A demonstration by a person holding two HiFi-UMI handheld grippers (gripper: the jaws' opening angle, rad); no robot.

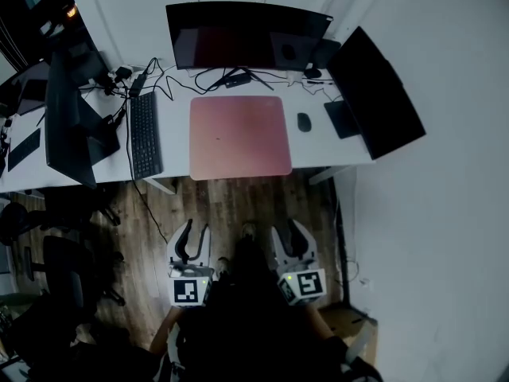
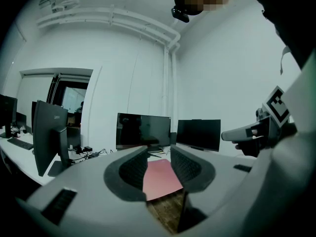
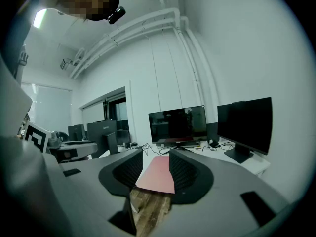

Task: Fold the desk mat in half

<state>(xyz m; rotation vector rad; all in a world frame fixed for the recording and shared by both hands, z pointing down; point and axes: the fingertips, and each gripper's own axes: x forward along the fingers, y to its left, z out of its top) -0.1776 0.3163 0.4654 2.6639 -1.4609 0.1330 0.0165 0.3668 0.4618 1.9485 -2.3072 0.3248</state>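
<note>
Pink rectangular desk mat [image 1: 240, 136] lies flat and unfolded on the white surface [image 1: 316, 148], before the middle black monitor [image 1: 246, 34]. The left hand-held gripper [image 1: 196, 231] and right hand-held gripper [image 1: 289, 229] hover side by side over the wooden floor [image 1: 231, 201], well apart from the mat, pointing toward it, jaws apart and empty.

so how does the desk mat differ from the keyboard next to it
The desk mat is pink and broad; the keyboard is black and narrow. The mat lies in front of the middle monitor, the keyboard to its left. Both lie flat on the white desk.
</note>
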